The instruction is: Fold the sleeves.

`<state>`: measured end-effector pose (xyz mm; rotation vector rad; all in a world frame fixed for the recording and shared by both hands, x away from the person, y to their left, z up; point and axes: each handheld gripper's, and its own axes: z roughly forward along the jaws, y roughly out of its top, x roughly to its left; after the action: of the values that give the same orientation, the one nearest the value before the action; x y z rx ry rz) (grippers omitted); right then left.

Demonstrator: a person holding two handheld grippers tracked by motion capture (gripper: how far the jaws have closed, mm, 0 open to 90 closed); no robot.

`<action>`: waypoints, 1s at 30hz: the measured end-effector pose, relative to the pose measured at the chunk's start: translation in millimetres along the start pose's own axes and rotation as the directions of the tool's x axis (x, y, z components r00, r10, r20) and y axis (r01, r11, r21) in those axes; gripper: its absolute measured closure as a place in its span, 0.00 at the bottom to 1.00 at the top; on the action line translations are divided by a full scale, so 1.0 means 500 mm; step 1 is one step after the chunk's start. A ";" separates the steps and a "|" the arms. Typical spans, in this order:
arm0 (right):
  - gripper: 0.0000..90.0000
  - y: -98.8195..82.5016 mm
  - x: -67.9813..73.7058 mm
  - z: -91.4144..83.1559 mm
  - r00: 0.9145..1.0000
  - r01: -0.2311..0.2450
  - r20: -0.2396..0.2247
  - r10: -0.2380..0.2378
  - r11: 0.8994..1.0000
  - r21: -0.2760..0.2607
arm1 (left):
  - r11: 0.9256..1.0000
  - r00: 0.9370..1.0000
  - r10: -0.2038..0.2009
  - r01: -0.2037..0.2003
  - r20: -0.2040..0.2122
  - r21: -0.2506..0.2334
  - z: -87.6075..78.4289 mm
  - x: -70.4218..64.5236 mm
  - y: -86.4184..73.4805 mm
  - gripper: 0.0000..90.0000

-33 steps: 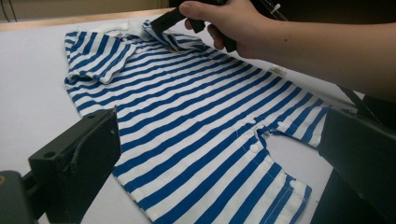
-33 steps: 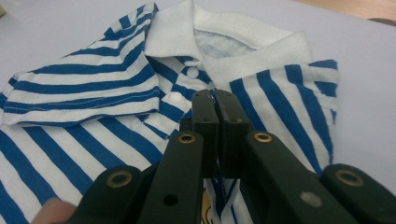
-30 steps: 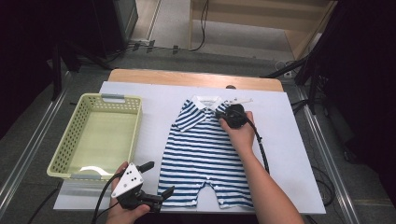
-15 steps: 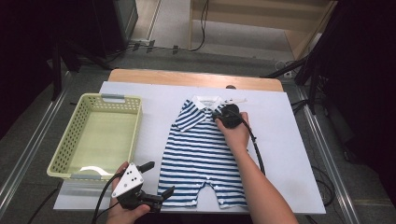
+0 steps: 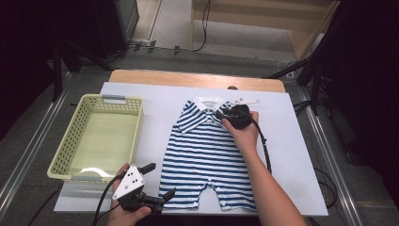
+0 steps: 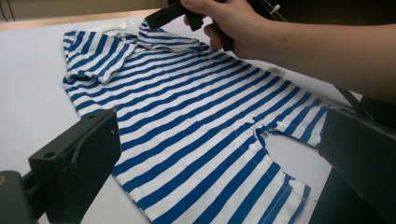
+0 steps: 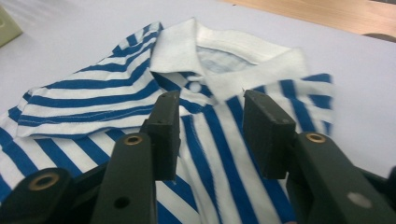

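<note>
The right gripper (image 7: 212,135) was seen just opening, jaws parted over the striped romper (image 5: 207,150), nothing pinched. Folding was judged under way; a fresh grip at the collar (image 7: 224,56) would be needed next.

A pale yellow-green perforated basket (image 5: 96,136) sits on the left part of the white sheet (image 5: 155,101) covering the table, well apart from the clothing. Beyond the sheet's far edge runs a strip of bare wooden tabletop (image 5: 188,77). Farther back, cables (image 5: 204,26) trail over the grey floor beside what seems a wooden shelf unit (image 5: 263,16).
</note>
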<state>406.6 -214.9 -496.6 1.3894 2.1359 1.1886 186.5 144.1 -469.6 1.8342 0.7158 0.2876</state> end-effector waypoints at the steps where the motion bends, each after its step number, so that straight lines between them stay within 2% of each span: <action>1: 0.66 -0.003 -0.008 -0.007 1.000 -0.005 0.002 0.005 1.000 0.001 | 1.000 1.000 0.001 -0.001 0.001 0.002 0.000 0.000 0.000 0.00; 6: 0.76 -0.029 -0.042 -0.036 0.998 -0.043 0.038 0.042 0.999 0.029 | 1.000 1.000 0.006 -0.006 0.003 0.004 0.003 -0.003 0.000 0.00; 13: 0.96 -0.070 -0.067 -0.060 0.996 -0.066 0.070 0.061 0.995 0.070 | 1.000 1.000 0.010 -0.010 0.003 0.008 0.006 -0.006 -0.001 0.00; 16: 0.98 -0.084 -0.069 -0.056 0.996 -0.066 0.069 0.059 0.992 0.109 | 1.000 1.000 0.008 -0.008 0.002 0.010 0.007 -0.007 0.000 0.00; 19: 0.97 -0.088 -0.070 -0.057 0.996 -0.070 0.070 0.063 0.993 0.098 | 1.000 1.000 0.009 -0.009 0.003 0.010 0.008 -0.010 0.000 0.00; 21: 0.88 -0.088 -0.068 -0.061 0.996 -0.065 0.066 0.059 0.995 0.078 | 1.000 1.000 0.009 -0.009 0.004 0.010 0.008 -0.010 -0.001 0.00; 23: 0.68 -0.089 -0.062 -0.067 0.995 -0.052 0.090 0.047 0.997 0.052 | 1.000 1.000 0.009 -0.010 0.006 0.011 0.008 -0.010 -0.001 0.00; 24: 0.62 -0.089 -0.060 -0.072 0.994 -0.043 0.105 0.039 0.998 0.040 | 1.000 1.000 0.012 -0.012 0.006 0.011 0.008 -0.009 -0.001 0.00; 27: 0.46 -0.092 -0.057 -0.087 0.996 -0.035 0.084 0.034 0.999 0.015 | 1.000 1.000 0.011 -0.011 0.008 0.014 0.009 -0.008 -0.001 0.00; 30: 0.34 -0.098 -0.053 -0.103 0.997 -0.033 0.065 0.033 0.999 -0.009 | 1.000 1.000 0.010 -0.011 0.009 0.013 0.010 -0.009 -0.002 0.00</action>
<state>356.4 -270.4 -508.4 1.4453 2.0698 1.1463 185.1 137.8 -471.5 1.8511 0.7037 0.2820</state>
